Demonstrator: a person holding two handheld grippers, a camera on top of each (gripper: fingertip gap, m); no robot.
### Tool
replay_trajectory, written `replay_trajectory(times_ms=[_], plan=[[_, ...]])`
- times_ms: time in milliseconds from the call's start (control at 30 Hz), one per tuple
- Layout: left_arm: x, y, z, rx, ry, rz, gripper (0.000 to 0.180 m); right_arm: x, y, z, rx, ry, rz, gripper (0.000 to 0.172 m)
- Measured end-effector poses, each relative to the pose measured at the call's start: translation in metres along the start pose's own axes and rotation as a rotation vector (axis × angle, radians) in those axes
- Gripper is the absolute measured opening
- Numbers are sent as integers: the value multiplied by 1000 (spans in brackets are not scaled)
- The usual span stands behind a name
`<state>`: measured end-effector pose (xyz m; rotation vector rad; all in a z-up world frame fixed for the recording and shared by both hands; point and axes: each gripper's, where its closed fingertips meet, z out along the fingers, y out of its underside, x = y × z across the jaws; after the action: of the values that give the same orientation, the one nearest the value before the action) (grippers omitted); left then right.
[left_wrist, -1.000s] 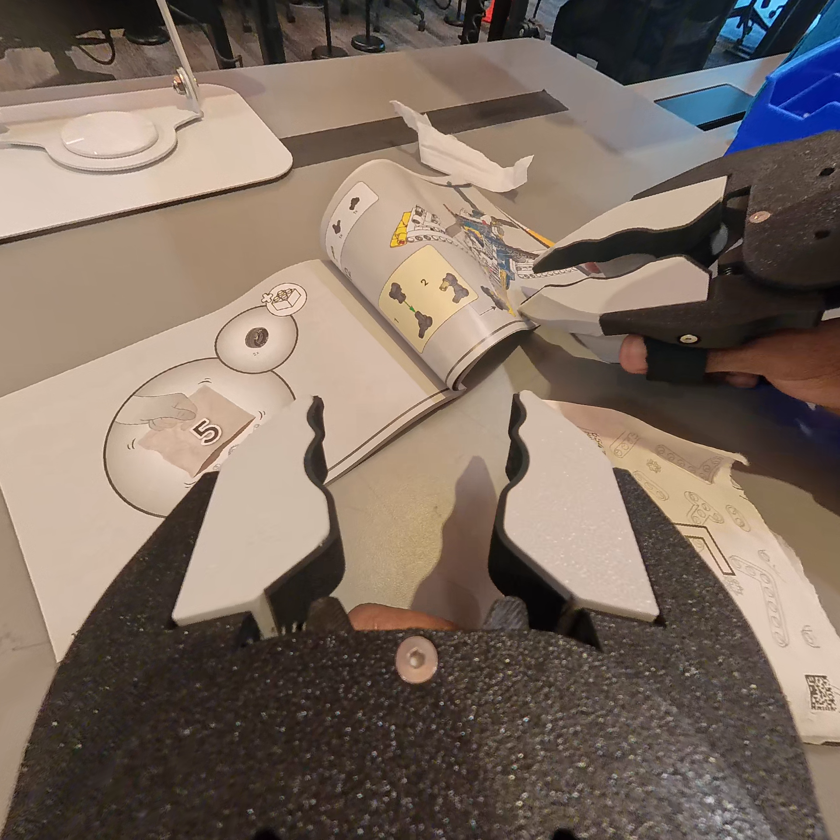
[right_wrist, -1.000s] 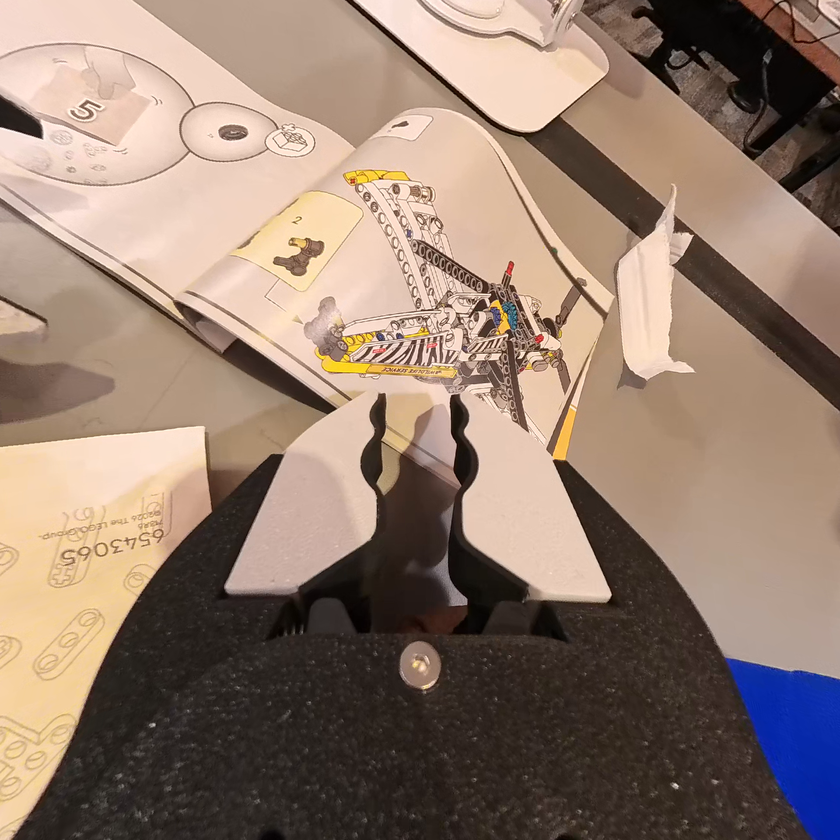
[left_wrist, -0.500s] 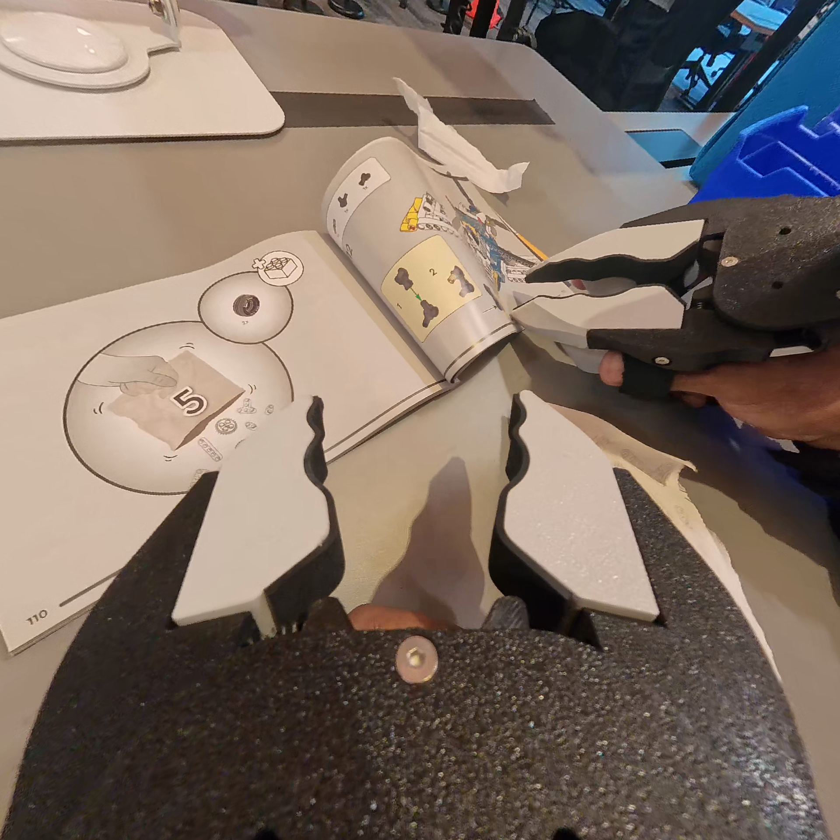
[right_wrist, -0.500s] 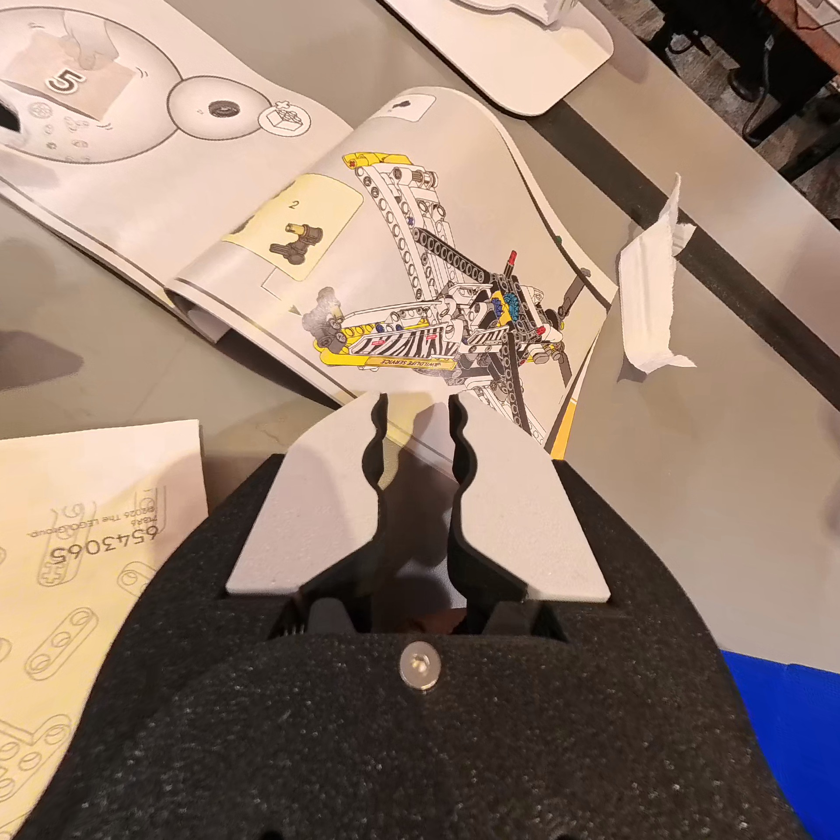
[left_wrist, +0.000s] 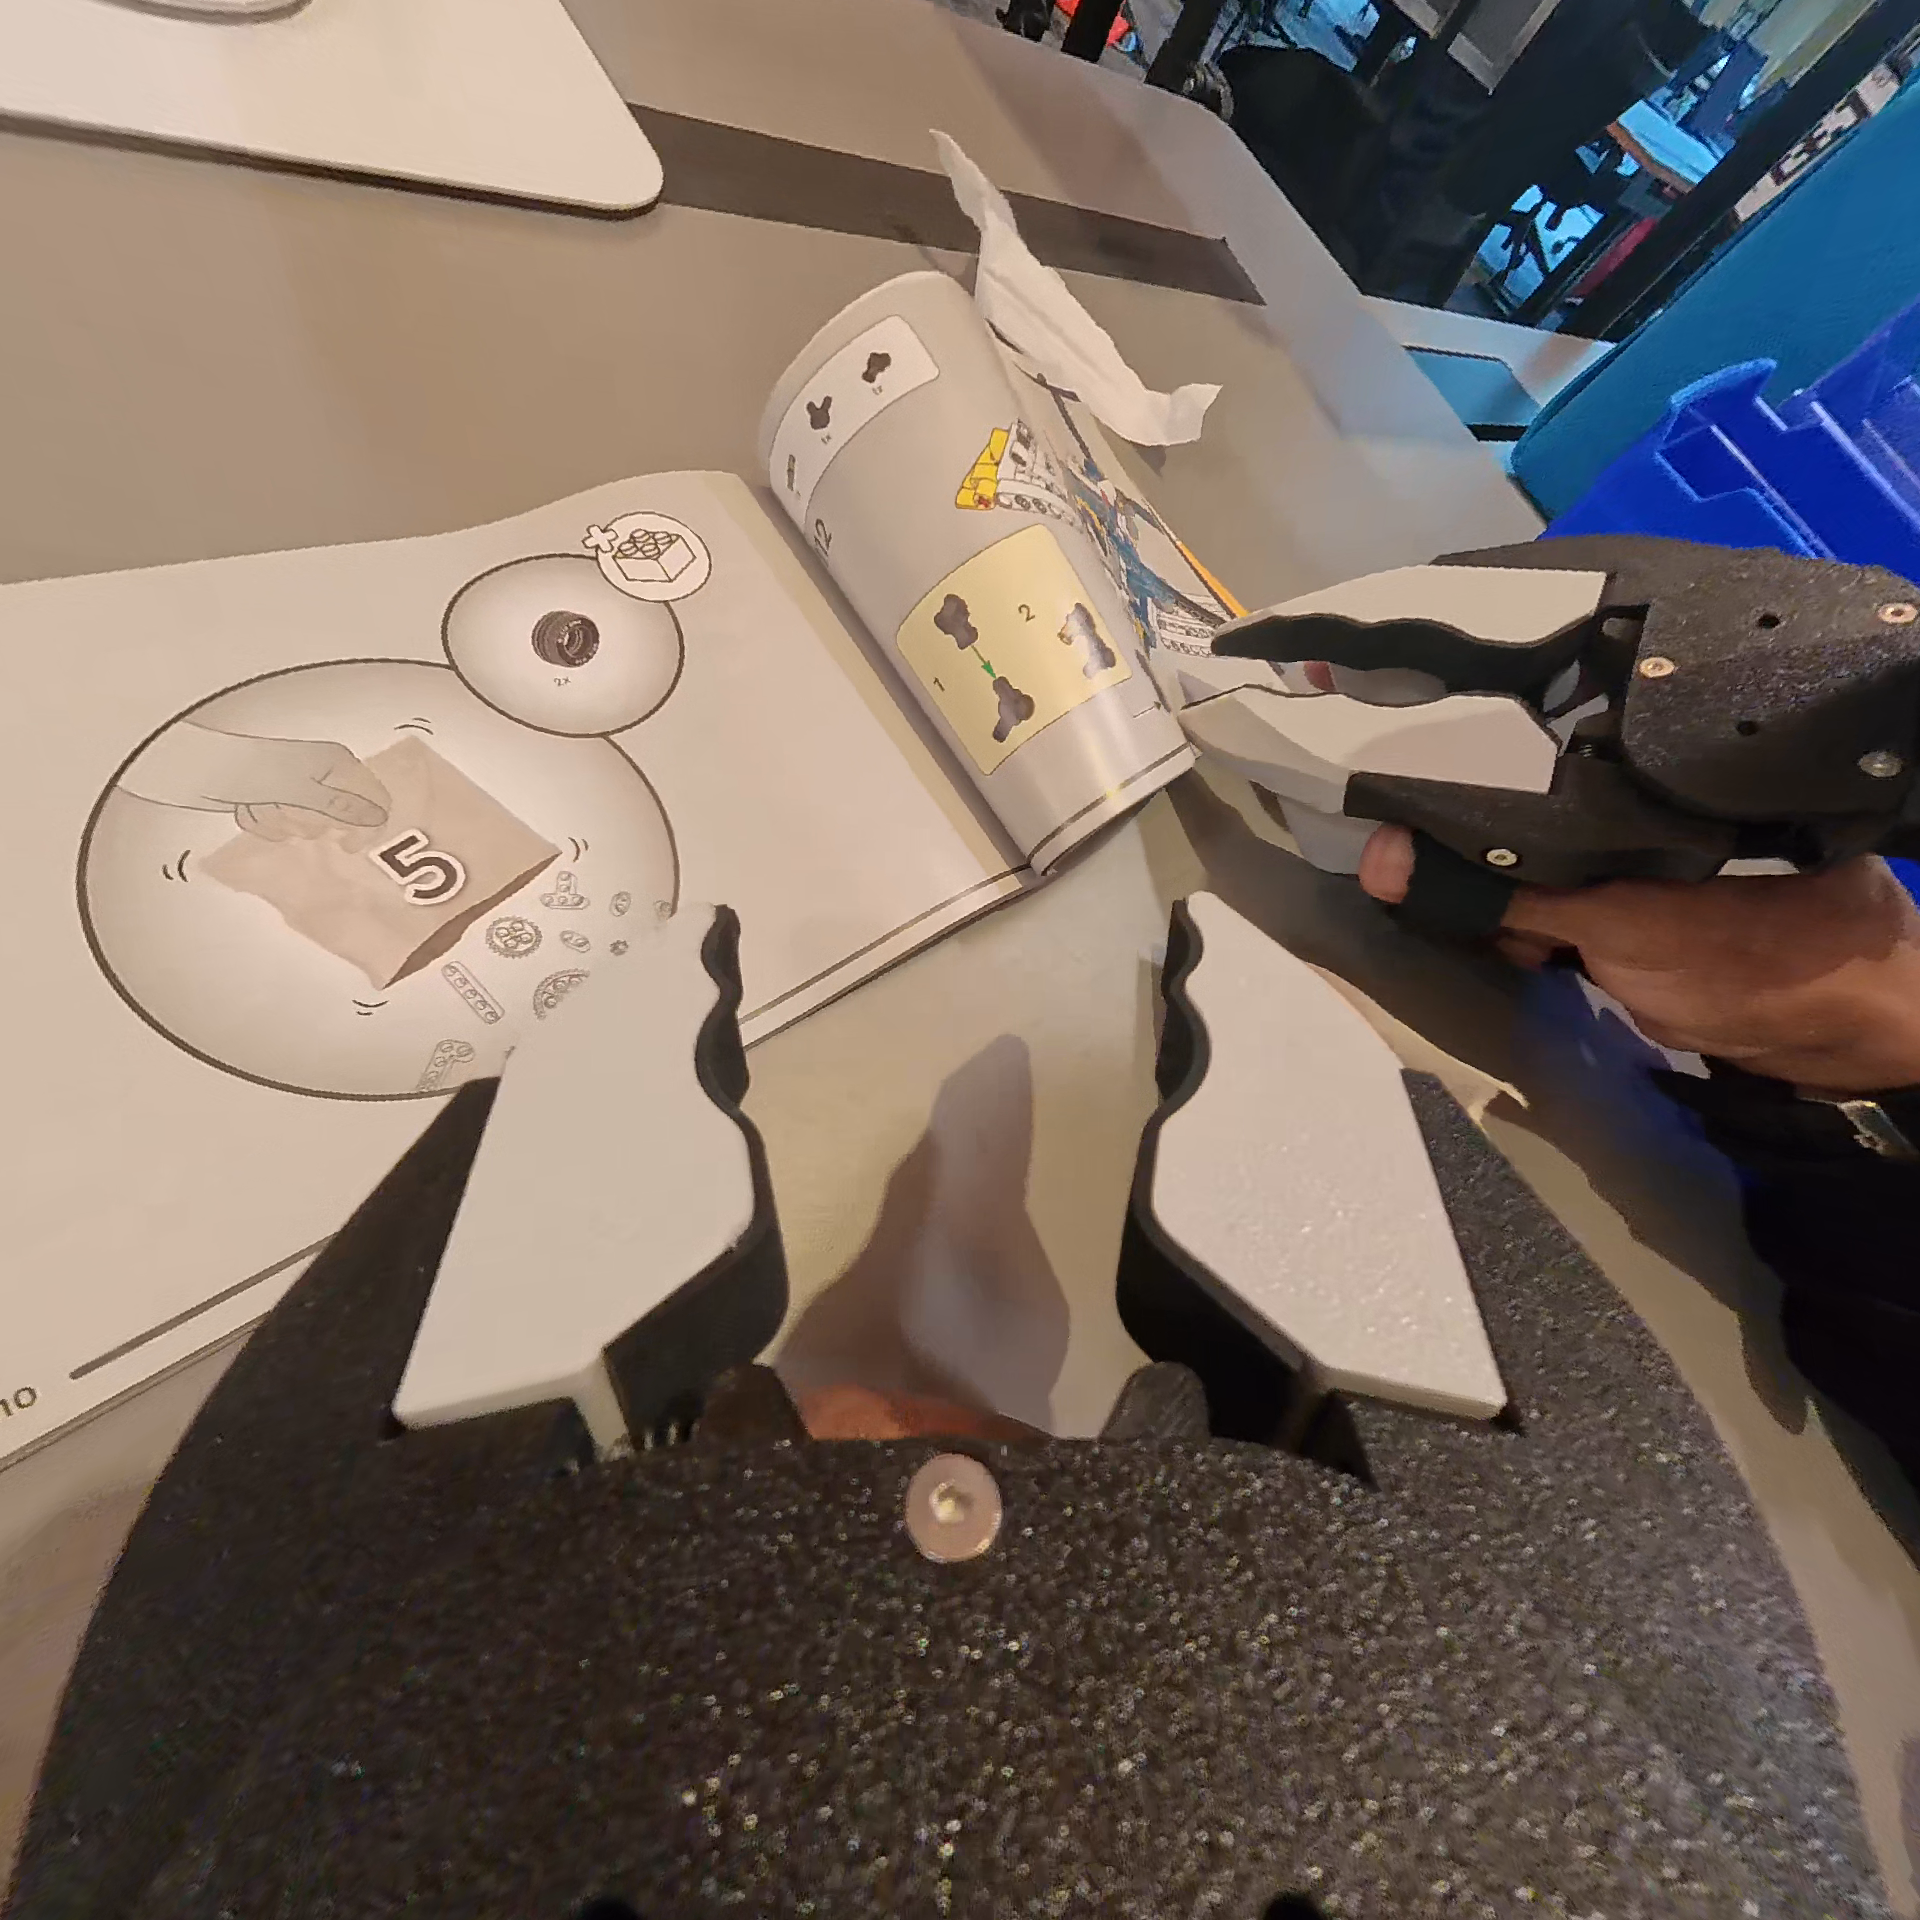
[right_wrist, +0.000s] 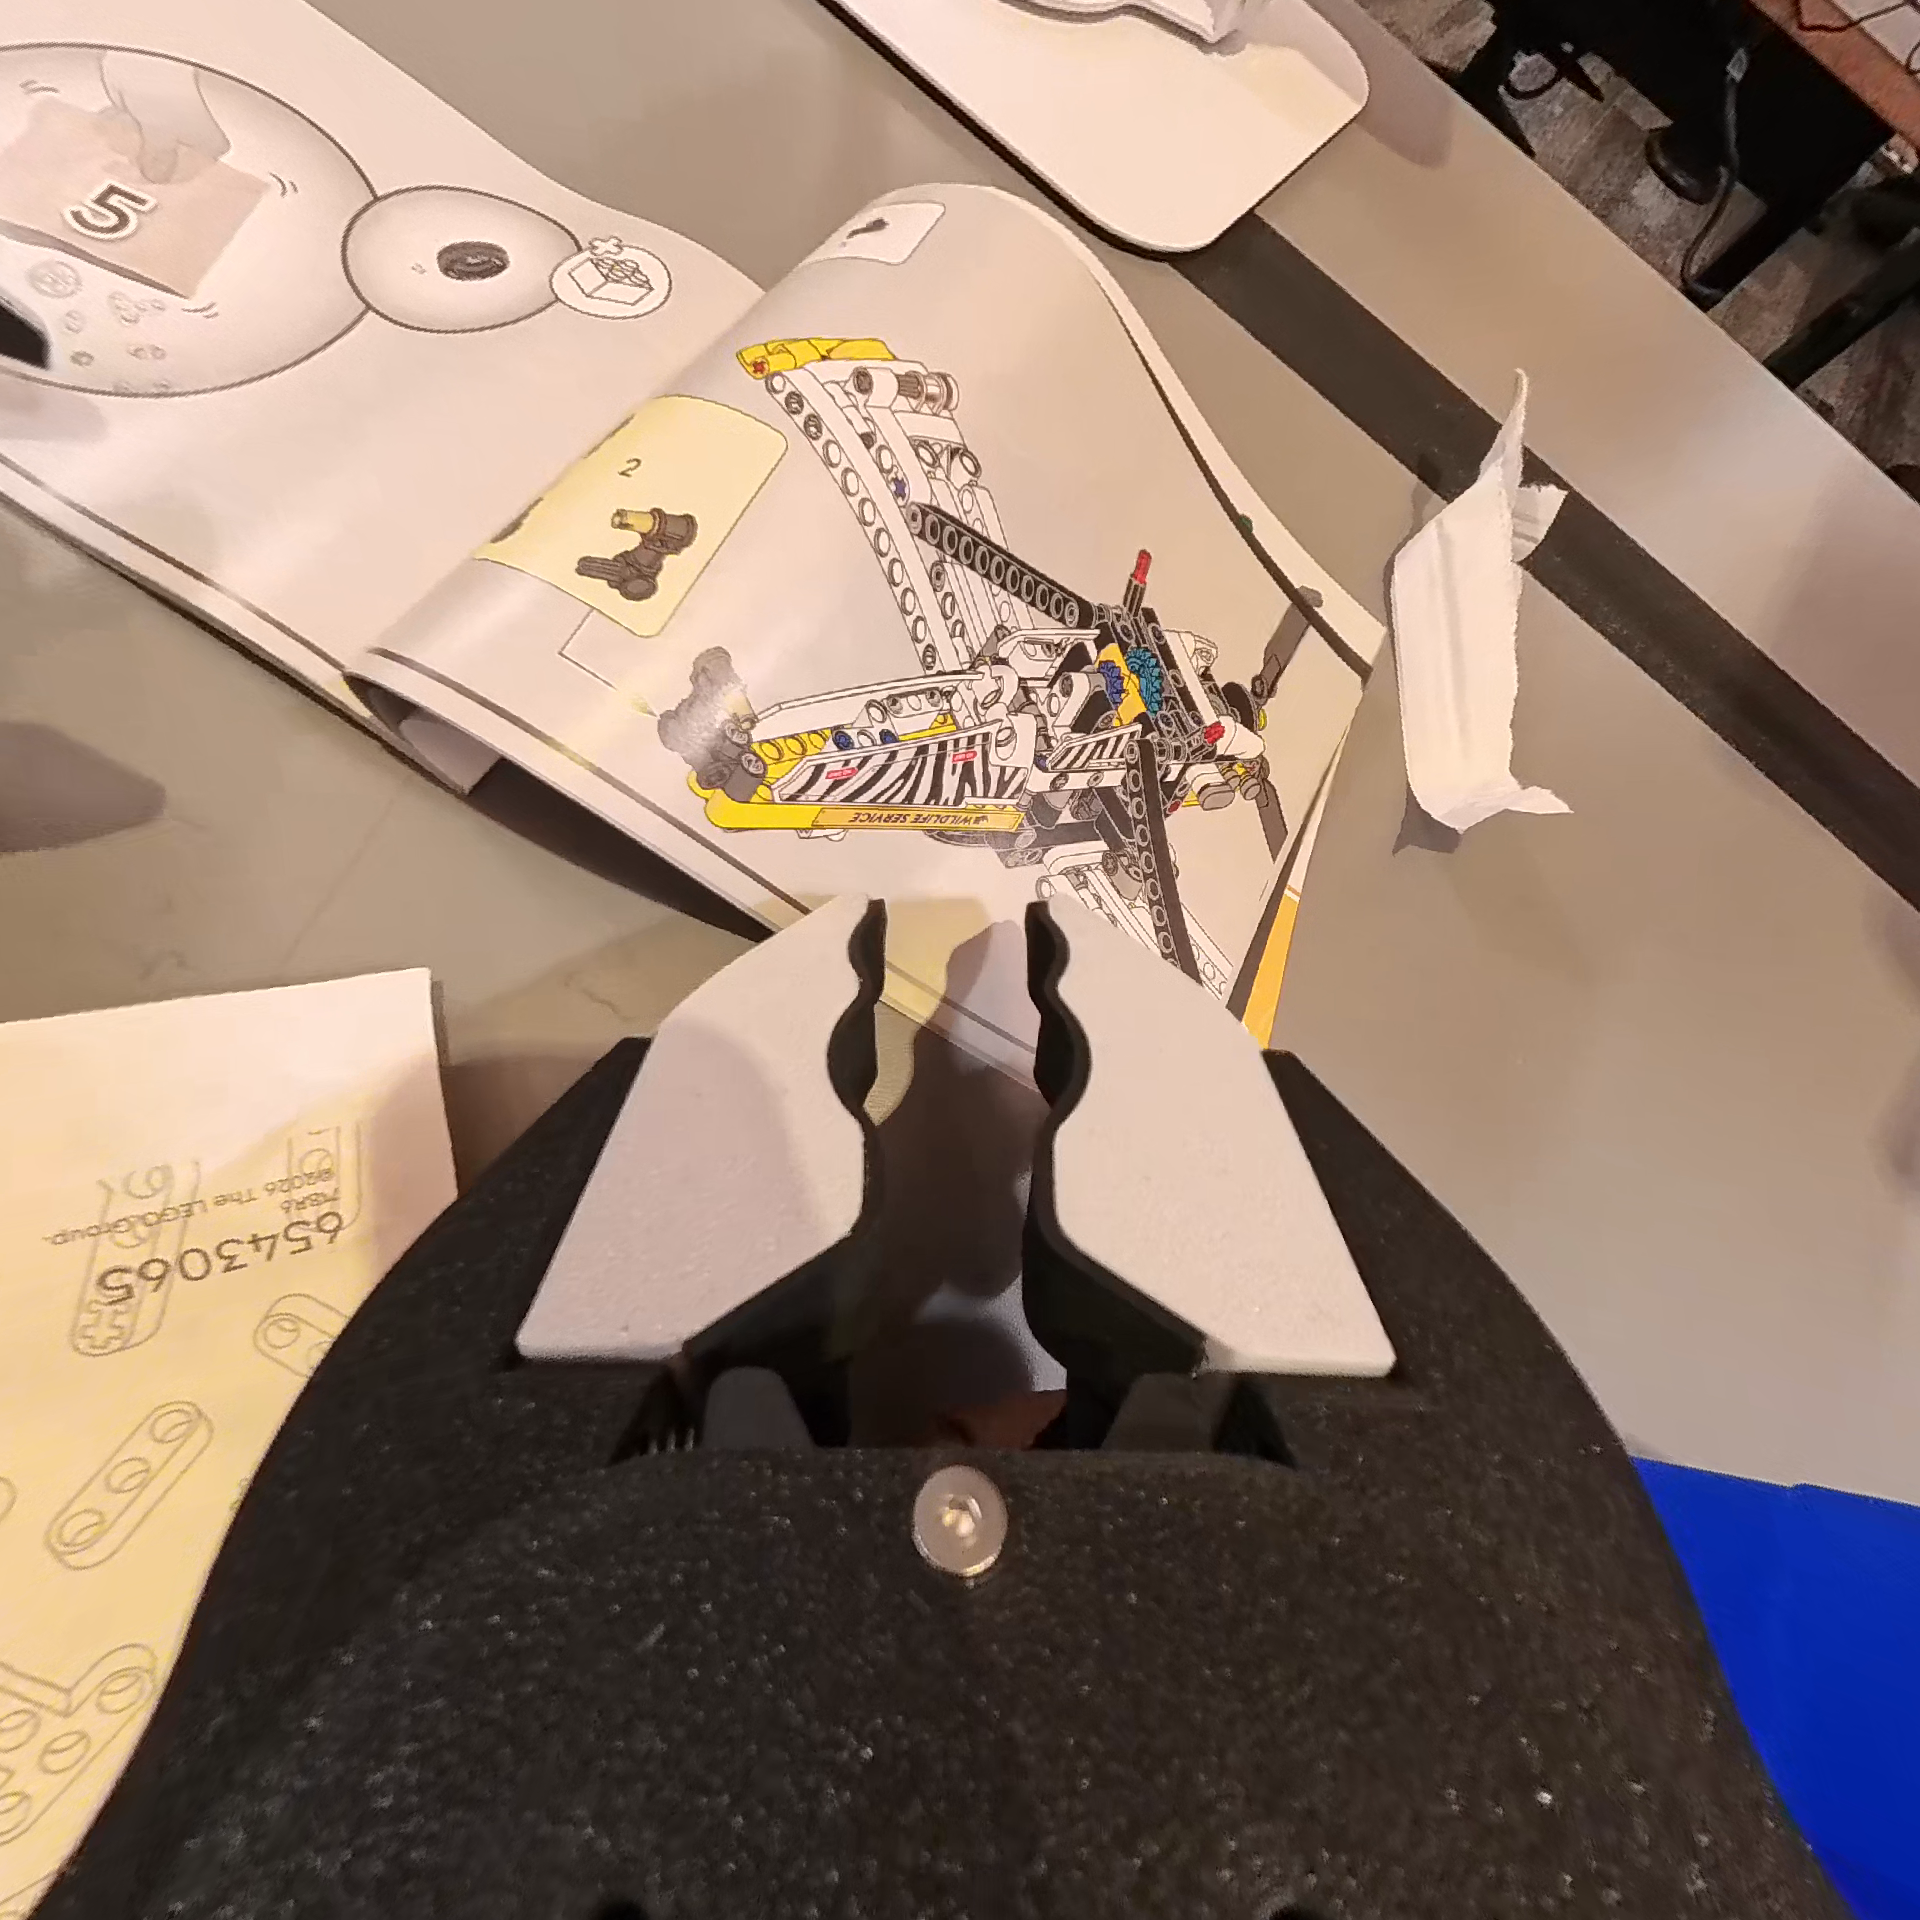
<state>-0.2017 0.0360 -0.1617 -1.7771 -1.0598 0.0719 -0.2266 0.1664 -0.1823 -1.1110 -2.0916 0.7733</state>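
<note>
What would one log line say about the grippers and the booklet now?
left gripper: open, above table | right gripper: open, curled page edge between fingers | instruction booklet: lying open

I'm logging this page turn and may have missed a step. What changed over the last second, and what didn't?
Little changed. The curled page of the instruction booklet arches slightly higher, its corner between the fingers of the right gripper, which do not visibly press it. The left gripper stays wide open, holding nothing, over the table. The tissue scrap and printed paper bag haven't moved.
</note>
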Motion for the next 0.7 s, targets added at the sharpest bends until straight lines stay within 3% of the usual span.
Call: replay_trajectory(times_ms=[200, 367, 467, 600, 700], plan=[[-4, -1, 0, 1, 4, -41, 79, 2, -16, -8, 68, 23, -7, 26], [-3, -1, 0, 0, -10, -19, 79, -8, -77, -30, 256, 7, -16, 22], [-3, -1, 0, 2, -19, -7, 79, -37, -99, -18, 224, -49, -120, 21], [-8, -2, -2, 4, -34, -8, 79, -51, -76, 14, 15, -16, -274, 21], [-11, -4, -4, 4, -32, -28, 78, -29, -53, 20, -50, 100, -301, 10]])
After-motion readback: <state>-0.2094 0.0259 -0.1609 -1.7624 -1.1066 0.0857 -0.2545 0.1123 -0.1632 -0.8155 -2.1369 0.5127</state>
